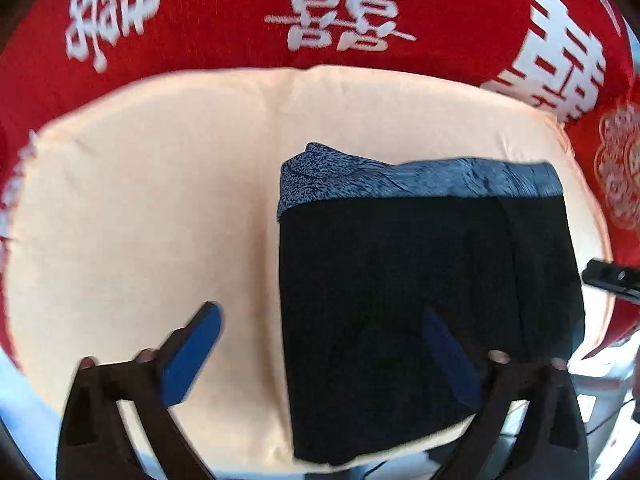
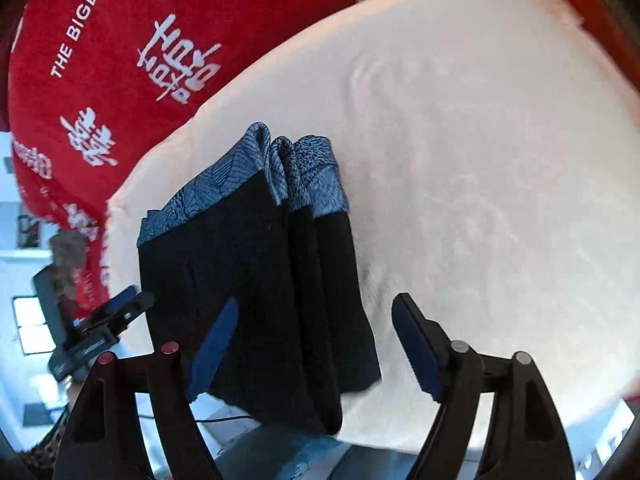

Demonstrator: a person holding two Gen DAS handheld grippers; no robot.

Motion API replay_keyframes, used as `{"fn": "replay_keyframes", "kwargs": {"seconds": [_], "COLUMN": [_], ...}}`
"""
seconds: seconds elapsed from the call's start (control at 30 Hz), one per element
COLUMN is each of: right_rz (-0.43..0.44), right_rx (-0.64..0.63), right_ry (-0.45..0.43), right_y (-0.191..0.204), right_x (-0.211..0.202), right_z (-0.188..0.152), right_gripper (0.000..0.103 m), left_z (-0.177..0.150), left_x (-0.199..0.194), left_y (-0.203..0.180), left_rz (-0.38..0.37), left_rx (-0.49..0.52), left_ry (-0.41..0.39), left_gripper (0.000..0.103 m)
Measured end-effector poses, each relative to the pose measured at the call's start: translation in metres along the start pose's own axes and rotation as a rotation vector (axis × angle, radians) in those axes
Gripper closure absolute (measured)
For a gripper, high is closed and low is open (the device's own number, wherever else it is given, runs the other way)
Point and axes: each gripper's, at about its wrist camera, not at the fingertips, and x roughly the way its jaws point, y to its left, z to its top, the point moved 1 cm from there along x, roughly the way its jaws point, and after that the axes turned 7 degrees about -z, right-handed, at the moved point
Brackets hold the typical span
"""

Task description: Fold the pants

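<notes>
A: Your left hand-held gripper [image 1: 320, 344] has its blue pads spread wide with nothing pinched; one pad hangs over the cream cloth [image 1: 160, 208], the other over the dark fabric. What about your right one?

B: Your right hand-held gripper [image 2: 312, 340] is spread apart too, empty, with the near end of the bundle showing between its fingers.

A: Largest first, then: a red cover [image 1: 240, 8] with white characters lies underneath, and the cream cloth is spread on top of it.

B: The folded pants [image 2: 248, 280] lie on that cream cloth as a compact black stack, with the blue patterned waistband [image 2: 296, 172] at the far end.
</notes>
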Motion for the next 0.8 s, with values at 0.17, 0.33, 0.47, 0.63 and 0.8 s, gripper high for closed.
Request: {"fn": "replay_keyframes", "kwargs": {"seconds": [0.17, 0.33, 0.47, 0.63, 0.8], "right_rz": [-0.105, -0.17, -0.209, -0.254, -0.292], "right_rx": [-0.036, -0.061, -0.089, -0.104, -0.102], "right_ry": [-0.053, -0.084, -0.073, -0.034, -0.028], "right_y": [0.025, 0.053, 0.075, 0.093, 0.1], "right_x": [-0.031, -0.05, -0.063, -0.076, -0.09], "right_z": [-0.031, -0.057, -0.073, -0.088, -0.097], "right_gripper": [0.013, 0.0, 0.0, 0.0, 0.0], "left_z": [-0.02, -0.036, -0.042, -0.049, -0.052], "left_x": [-0.045, -0.069, -0.085, -0.106, -0.118], "left_y": [-0.029, -0.048, -0.057, -0.061, -0.055], "left_rz": [0.032, 0.074, 0.073, 0.111, 0.124], "left_rx": [0.048, 0.082, 0.083, 0.08, 0.03], "left_ry": [-0.049, -0.032, -0.019, 0.014, 0.041], "left_gripper": [0.001, 0.001, 0.001, 0.001, 0.001]}}
